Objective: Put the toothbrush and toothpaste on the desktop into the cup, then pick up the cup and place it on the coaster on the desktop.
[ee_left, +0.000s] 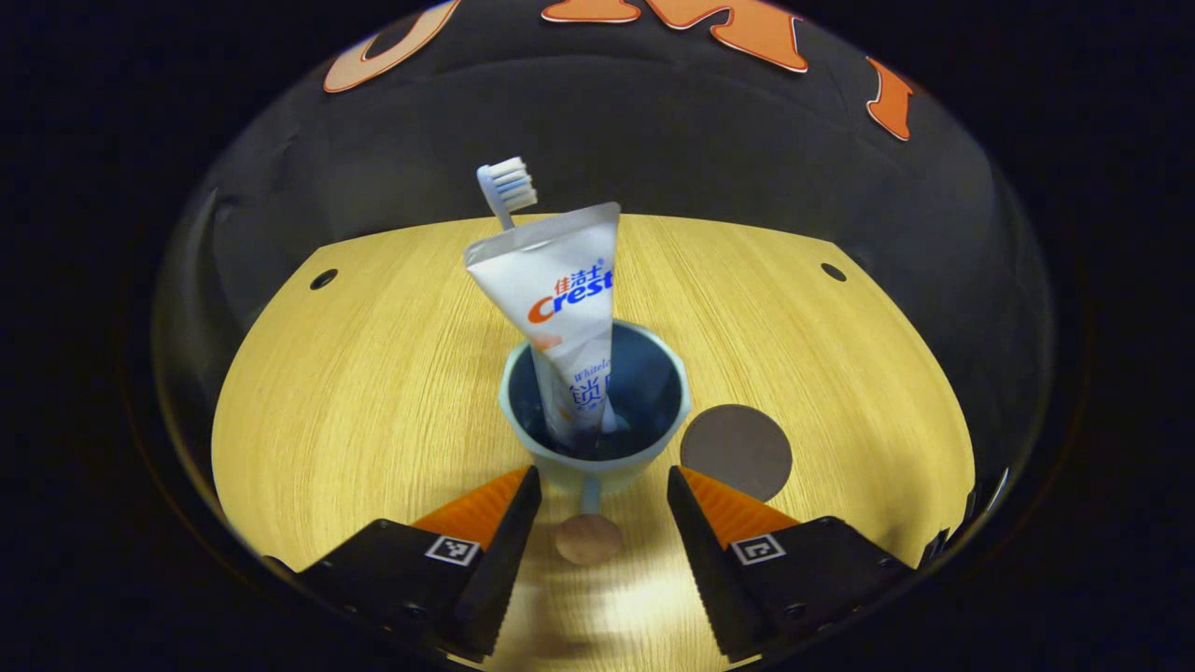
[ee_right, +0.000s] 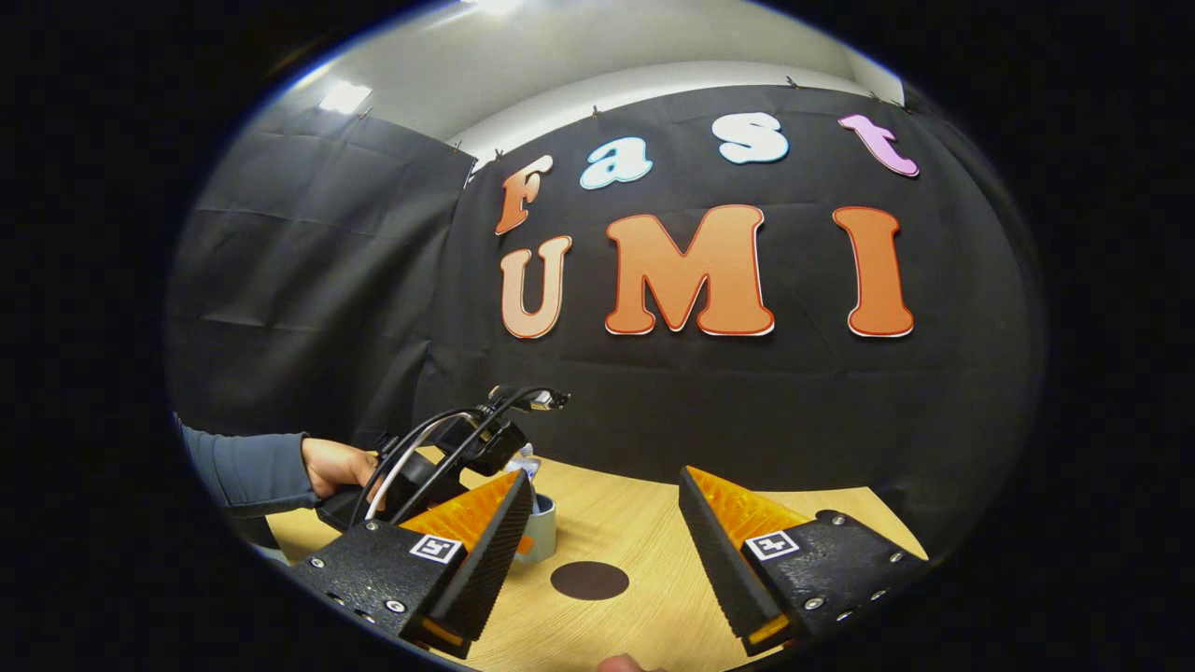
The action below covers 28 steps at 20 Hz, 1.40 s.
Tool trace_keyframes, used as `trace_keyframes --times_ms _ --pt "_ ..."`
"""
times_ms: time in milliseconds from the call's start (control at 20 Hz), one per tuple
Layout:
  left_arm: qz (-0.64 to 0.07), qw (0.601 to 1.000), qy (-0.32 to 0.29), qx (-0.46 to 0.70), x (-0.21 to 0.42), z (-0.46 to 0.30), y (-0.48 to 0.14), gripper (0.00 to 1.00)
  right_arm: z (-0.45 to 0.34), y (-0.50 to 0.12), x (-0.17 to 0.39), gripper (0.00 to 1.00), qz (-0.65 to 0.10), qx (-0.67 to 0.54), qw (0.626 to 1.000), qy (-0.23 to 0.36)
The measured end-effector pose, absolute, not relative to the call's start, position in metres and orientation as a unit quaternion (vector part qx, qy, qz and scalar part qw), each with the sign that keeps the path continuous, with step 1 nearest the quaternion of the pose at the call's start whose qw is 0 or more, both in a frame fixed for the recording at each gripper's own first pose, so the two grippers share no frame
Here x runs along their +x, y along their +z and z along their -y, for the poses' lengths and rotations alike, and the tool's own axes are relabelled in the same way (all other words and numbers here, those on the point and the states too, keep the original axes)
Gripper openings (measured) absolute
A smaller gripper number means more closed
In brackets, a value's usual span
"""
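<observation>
Pale-blue cup (ee_left: 595,411) upright on wooden counter (ee_left: 373,373), toothpaste tube (ee_left: 565,308) and toothbrush (ee_left: 505,189) inside; dark coaster (ee_left: 736,451) just beside. Left gripper (ee_left: 597,509) jaws apart, flanking cup handle. Right gripper (ee_right: 605,523) jaws apart, empty.

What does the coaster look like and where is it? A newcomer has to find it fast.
On the light wooden desktop, find the pale blue cup holding the toothpaste and toothbrush. The coaster lies flat just beside it: a dark, round, bare disc.
</observation>
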<state>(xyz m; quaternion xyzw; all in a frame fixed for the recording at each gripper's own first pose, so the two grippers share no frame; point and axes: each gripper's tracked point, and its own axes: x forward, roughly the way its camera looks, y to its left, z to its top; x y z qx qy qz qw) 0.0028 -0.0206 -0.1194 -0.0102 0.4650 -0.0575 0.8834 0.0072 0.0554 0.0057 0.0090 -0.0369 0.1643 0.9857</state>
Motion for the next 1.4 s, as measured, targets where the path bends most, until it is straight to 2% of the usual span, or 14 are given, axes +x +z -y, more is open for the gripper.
trace_keyframes --times_ms 50,100,250,300,600,1000,1400 --pt "-0.468 0.882 -0.056 -0.013 0.002 0.019 -0.121 0.7 -0.053 0.004 0.008 0.95 0.036 0.01 0.986 0.162" --pt "-0.472 0.88 -0.056 -0.015 -0.001 0.02 -0.122 0.63 -0.051 0.004 0.007 0.95 0.037 0.012 0.986 0.16" --pt "-0.478 0.877 -0.052 -0.02 -0.006 0.018 -0.126 0.29 -0.049 0.004 0.007 0.95 0.036 0.022 0.987 0.157" --pt "-0.479 0.876 -0.052 -0.019 -0.006 0.021 -0.124 0.26 -0.048 0.003 0.006 0.95 0.035 0.025 0.987 0.156" --pt "-0.469 0.881 -0.056 -0.036 -0.005 0.032 -0.119 0.18 -0.038 0.002 0.002 0.95 0.04 0.027 0.988 0.148" --pt "-0.428 0.9 -0.081 -0.002 0.007 0.036 -0.11 0.17 -0.028 0.001 0.001 0.95 0.038 0.033 0.989 0.136" --pt "-0.43 0.894 -0.123 0.004 0.0 0.053 -0.108 0.17 -0.013 0.001 -0.007 0.95 0.035 0.029 0.991 0.125"
